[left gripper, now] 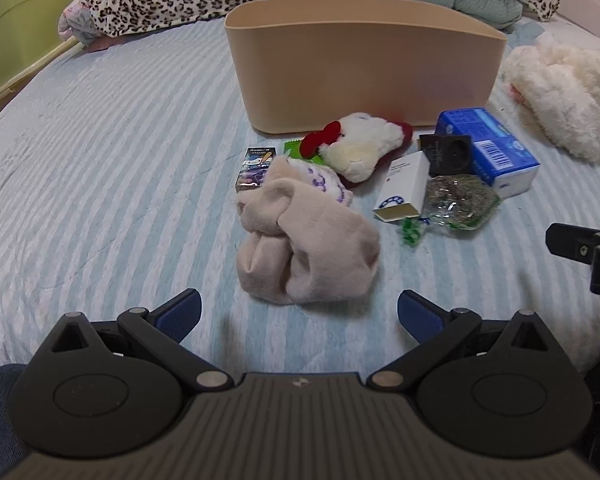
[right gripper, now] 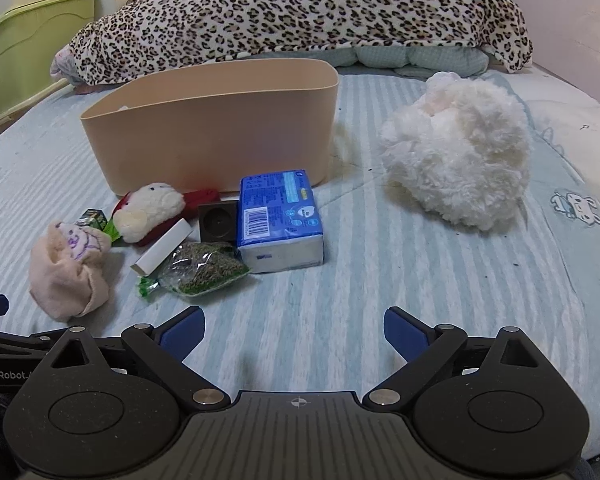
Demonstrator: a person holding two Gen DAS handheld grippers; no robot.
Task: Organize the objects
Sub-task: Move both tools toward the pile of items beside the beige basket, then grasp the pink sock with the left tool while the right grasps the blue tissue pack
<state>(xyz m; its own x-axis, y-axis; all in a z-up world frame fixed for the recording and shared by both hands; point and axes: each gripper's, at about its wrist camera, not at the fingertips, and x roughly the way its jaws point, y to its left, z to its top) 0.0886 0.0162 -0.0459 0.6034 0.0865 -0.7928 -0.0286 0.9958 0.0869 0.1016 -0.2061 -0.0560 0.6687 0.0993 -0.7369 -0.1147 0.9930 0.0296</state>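
Soft beige knit, basically: the balled-up socks [left gripper: 306,248] sit on the bed [left gripper: 100,160] right ahead of the left gripper [left gripper: 299,316], near side of the clutter in front of the tan bin [left gripper: 360,76]. Fingers on both the left one and the right gripper [right gripper: 294,334] are spread wide, holding nothing. I'd guess the socks are light and squishy, so pinch across the fat middle. The blue tissue pack [right gripper: 280,216] looks boxier; grab its short sides.
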